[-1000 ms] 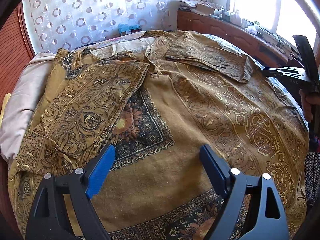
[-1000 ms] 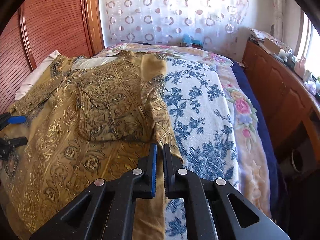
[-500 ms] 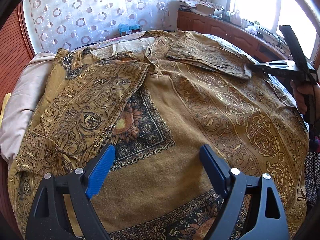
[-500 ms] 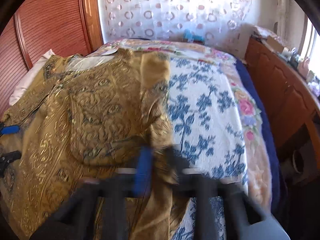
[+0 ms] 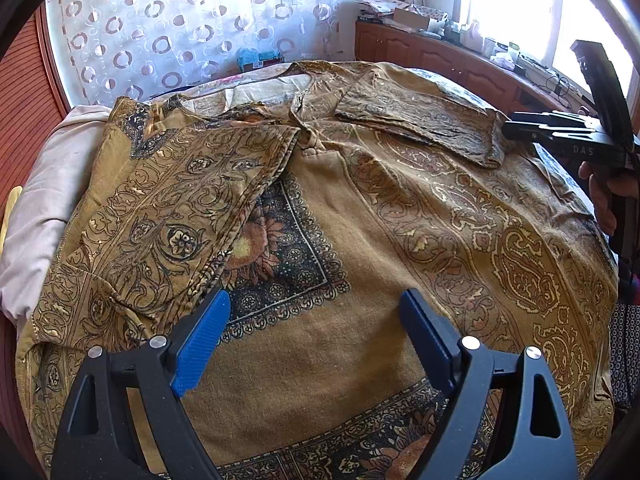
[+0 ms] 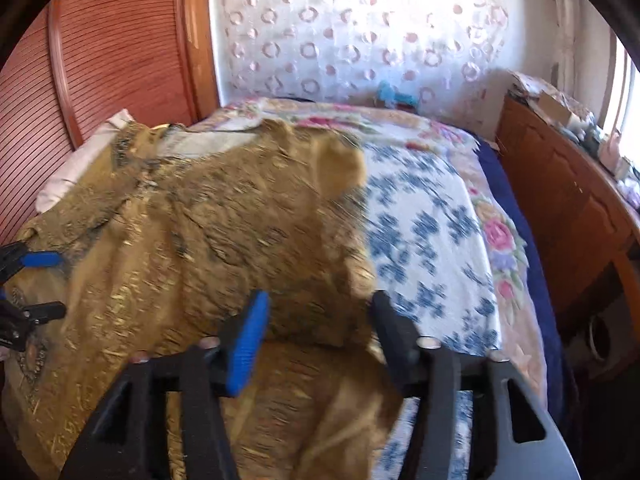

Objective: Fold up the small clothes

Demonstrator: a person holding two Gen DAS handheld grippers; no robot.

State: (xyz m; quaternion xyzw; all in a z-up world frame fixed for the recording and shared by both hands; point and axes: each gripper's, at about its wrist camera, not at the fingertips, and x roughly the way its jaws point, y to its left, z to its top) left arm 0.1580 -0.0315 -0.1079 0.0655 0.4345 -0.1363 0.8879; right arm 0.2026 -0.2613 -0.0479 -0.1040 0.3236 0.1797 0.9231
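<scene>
A mustard tunic [image 5: 360,280] with dark scroll print lies spread on the bed, both sleeves folded inward over its body. My left gripper [image 5: 316,304] hovers open above the tunic's lower middle, nothing between its blue pads. It shows again at the left edge of the right wrist view, left gripper [image 6: 36,284]. My right gripper [image 6: 320,304] is over the tunic's right edge, just short of the folded right sleeve [image 5: 420,120]. Its jaws are opening; cloth lies below them and is not pinched. That view is blurred. A hand [image 5: 604,200] holds the right gripper [image 5: 520,130].
A white bedspread with blue flowers [image 6: 432,240] lies beside the tunic. A ribbed wooden headboard [image 6: 100,80] stands on the left and a wooden cabinet [image 6: 560,208] along the right. A pale pillow [image 5: 48,192] lies under the tunic's left shoulder. A spotted curtain [image 5: 180,20] hangs behind.
The right gripper's jaws have gone from shut to parted, and it has shifted a little towards the folded sleeve. The left gripper and the tunic have stayed put.
</scene>
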